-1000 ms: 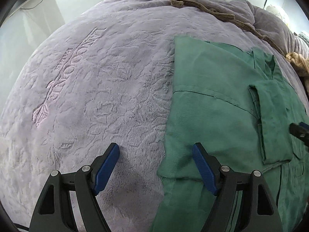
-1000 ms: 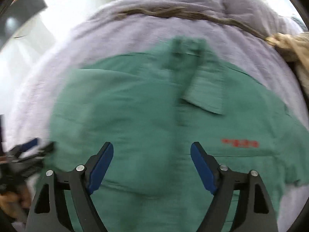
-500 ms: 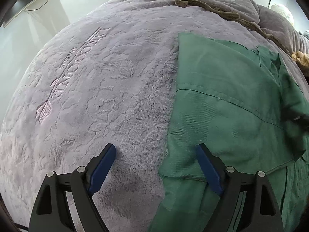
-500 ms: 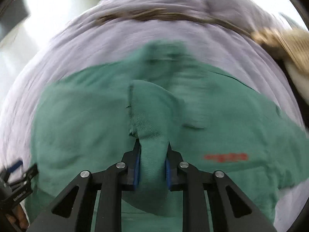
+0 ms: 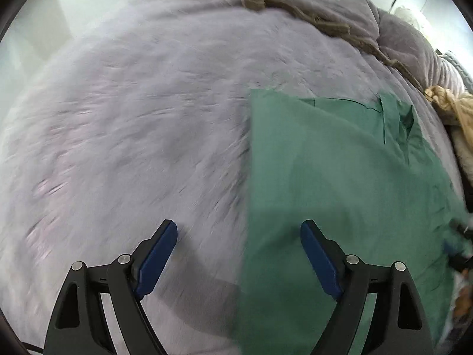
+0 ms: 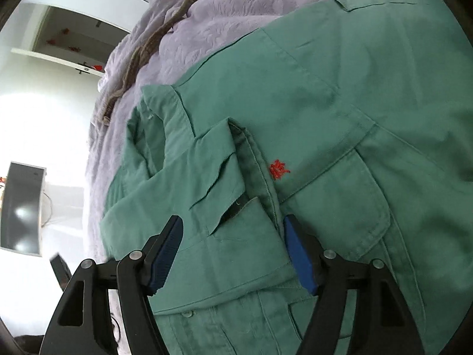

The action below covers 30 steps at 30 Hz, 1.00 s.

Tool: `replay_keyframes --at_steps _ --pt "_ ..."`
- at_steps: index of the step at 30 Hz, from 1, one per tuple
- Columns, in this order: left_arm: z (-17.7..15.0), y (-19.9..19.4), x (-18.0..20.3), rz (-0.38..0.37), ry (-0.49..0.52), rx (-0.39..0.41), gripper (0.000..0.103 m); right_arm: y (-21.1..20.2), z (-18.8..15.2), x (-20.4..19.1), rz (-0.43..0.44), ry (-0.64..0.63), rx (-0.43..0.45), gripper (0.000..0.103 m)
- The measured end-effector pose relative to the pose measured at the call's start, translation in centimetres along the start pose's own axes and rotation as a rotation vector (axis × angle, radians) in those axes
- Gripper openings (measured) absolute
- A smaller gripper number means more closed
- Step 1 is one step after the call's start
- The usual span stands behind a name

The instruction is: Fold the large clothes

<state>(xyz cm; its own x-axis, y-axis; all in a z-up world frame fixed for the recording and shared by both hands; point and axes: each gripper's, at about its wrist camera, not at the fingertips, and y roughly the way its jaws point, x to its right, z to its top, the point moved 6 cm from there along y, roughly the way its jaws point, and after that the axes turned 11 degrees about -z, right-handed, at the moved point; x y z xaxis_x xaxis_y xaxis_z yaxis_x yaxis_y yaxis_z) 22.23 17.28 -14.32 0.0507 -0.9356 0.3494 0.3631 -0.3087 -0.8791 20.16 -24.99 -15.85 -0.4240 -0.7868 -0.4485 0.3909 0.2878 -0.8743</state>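
A green shirt [image 5: 340, 177] lies spread on a lilac plush bedspread [image 5: 133, 118]. Its straight left edge runs down between the blue pads of my left gripper [image 5: 239, 236], which stands open just above the cloth with nothing gripped. In the right wrist view the shirt [image 6: 340, 103] shows red embroidery [image 6: 279, 169] above a chest pocket [image 6: 354, 207]. A sleeve [image 6: 189, 177] is folded across the front. My right gripper [image 6: 232, 230] hovers over the sleeve's cuff, jaws opening, pads apart from the cloth.
A brown cord [image 5: 325, 26] crosses the far part of the bedspread, and a tan garment [image 5: 452, 103] lies at the right edge. In the right wrist view, a dark monitor [image 6: 22, 207] and a white shelf [image 6: 59, 56] stand beyond the bed.
The right gripper shut on the sleeve, carried it across the shirt front, rolled, and its jaws have come apart off it. The left gripper slid sideways along the shirt's left edge, still open.
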Motion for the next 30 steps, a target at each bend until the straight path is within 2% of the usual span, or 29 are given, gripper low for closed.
replay_keyframes --at_steps 1,2,3,4,5,6,7,9,10,13,16,17,18,19,20,21,23,25,27,30 --pt "1.0 0.9 -0.1 -0.014 -0.021 -0.009 0.086 0.3 0.2 -0.3 -0.015 -0.012 -0.003 0.072" --pt "1.5 1.5 0.0 -0.029 -0.034 -0.013 0.086 0.4 0.2 -1.0 -0.054 -0.055 -0.009 0.065" --pt "2.4 2.2 0.2 -0.049 -0.048 -0.016 0.086 0.6 0.2 -1.1 -0.100 -0.098 -0.010 0.028" --pt "2.8 2.4 0.4 -0.057 -0.050 -0.012 0.083 0.7 0.2 -1.3 -0.170 -0.149 -0.010 0.008" --pt "3.2 2.3 0.8 -0.063 -0.040 0.003 0.059 0.7 0.3 -1.7 -0.207 -0.196 -0.006 0.008" --pt "3.5 2.1 1.2 -0.055 -0.023 0.017 0.019 0.4 0.4 -2.3 -0.198 -0.232 0.004 0.008" --pt "3.6 2.0 1.5 -0.075 -0.017 0.014 0.003 -0.2 0.6 -2.9 -0.196 -0.274 0.031 0.008" --pt "3.8 1.3 1.7 -0.076 -0.027 0.041 0.003 -1.5 1.6 -3.8 -0.212 -0.341 0.103 0.008" --pt "4.0 1.1 1.7 -0.065 -0.016 0.055 0.003 -1.5 2.2 -3.7 -0.222 -0.339 0.108 0.008" --pt "4.4 0.5 1.9 -0.020 0.022 0.092 0.004 -0.6 3.0 -2.7 -0.271 -0.328 0.099 0.008" --pt "4.3 -0.1 1.7 -0.018 0.011 0.118 0.004 0.8 3.1 -2.1 -0.308 -0.329 0.081 0.009" --pt "4.1 -0.3 1.6 -0.017 0.006 0.122 0.012 0.9 3.2 -2.0 -0.300 -0.315 0.081 0.009" --pt "4.1 -0.7 1.1 -0.001 0.001 0.125 0.034 0.7 3.2 -1.9 -0.294 -0.304 0.081 0.009" --pt "3.9 -1.4 0.6 0.042 -0.001 0.136 0.050 0.5 3.3 -1.7 -0.284 -0.290 0.077 0.013" --pt "3.6 -2.1 0.1 0.061 0.001 0.154 0.079 0.3 3.3 -1.6 -0.272 -0.274 0.071 0.014" --pt "3.3 -3.4 -0.3 0.073 0.013 0.196 0.082 0.2 3.2 -1.5 -0.267 -0.263 0.063 0.015" --pt "2.1 -4.9 -0.5 0.065 0.040 0.196 0.082 -0.7 2.5 -1.3 -0.260 -0.251 0.059 0.020" --pt "0.2 -6.0 -0.7 0.061 0.074 0.166 0.082 -1.5 1.5 -1.3 -0.238 -0.242 0.063 0.034" --pt "-2.2 -6.8 -0.4 0.070 0.135 0.133 0.082 -2.6 -0.3 -1.7 -0.193 -0.227 0.061 0.040" --pt "-6.3 -7.1 0.2 0.076 0.213 0.069 0.082 -3.3 -2.7 -2.4 -0.156 -0.228 0.049 0.042"
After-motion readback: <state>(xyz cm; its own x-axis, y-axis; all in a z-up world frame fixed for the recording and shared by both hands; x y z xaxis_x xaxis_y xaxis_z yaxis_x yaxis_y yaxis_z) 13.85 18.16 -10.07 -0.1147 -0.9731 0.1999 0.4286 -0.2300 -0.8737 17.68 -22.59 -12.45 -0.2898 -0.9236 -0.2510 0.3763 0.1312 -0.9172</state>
